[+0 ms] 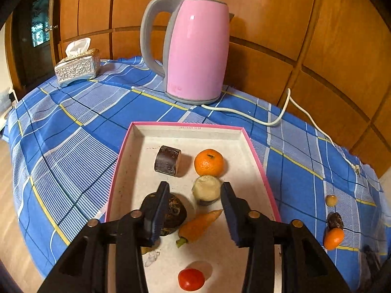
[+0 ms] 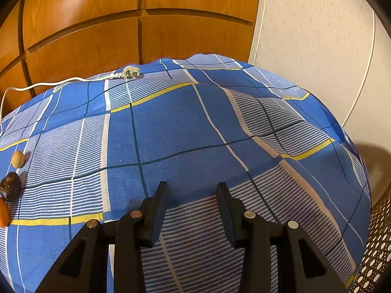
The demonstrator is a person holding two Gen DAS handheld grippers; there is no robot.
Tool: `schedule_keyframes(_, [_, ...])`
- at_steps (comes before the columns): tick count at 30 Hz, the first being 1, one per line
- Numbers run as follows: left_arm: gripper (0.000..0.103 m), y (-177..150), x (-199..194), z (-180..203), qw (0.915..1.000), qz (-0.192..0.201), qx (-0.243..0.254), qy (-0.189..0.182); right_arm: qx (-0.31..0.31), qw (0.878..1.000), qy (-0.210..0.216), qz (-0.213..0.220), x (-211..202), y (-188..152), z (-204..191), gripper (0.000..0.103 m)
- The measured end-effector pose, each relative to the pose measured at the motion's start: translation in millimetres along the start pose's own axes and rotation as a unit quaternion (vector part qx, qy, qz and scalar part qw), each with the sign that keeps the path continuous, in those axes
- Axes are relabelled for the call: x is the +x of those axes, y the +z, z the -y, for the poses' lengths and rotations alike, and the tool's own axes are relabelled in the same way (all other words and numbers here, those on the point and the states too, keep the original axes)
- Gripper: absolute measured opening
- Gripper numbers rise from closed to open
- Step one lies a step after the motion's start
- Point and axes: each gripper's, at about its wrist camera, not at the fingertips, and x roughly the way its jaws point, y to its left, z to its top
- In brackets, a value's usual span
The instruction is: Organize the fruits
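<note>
A pink-rimmed white tray [image 1: 185,128] lies on the blue checked cloth. Inside it are a dark brown block [image 1: 167,160], a mandarin [image 1: 209,162], a pale cream-topped piece [image 1: 206,189], a dark round fruit [image 1: 176,211], a carrot [image 1: 199,224] and a red tomato [image 1: 191,279]. My left gripper [image 1: 195,190] hovers open over the tray, its pads pressing on nothing. Its left finger hides part of the dark round fruit. My right gripper [image 2: 191,186] is open over bare cloth, with nothing between its fingers.
A small beige fruit [image 1: 331,200] [image 2: 17,159], a dark wrinkled fruit [image 1: 335,220] [image 2: 10,186] and a small orange fruit [image 1: 333,238] [image 2: 3,212] lie on the cloth right of the tray. A pink kettle [image 1: 198,48], its white cord [image 1: 268,122] and a tissue box [image 1: 78,67] stand behind.
</note>
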Motion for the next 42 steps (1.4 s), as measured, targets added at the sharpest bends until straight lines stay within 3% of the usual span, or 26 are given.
schedule_keyframes(26, [0.061,-40,-41,-24,0.9996,-0.008,-0.026,-0.005,0.0,1.0,0.0,0.0,0,0,0,0.041])
schedule_keyframes(42, [0.073,-88,-60,-57,0.9977,-0.024,-0.058,0.025,0.0,1.0,0.0,0.0,0,0,1,0.041])
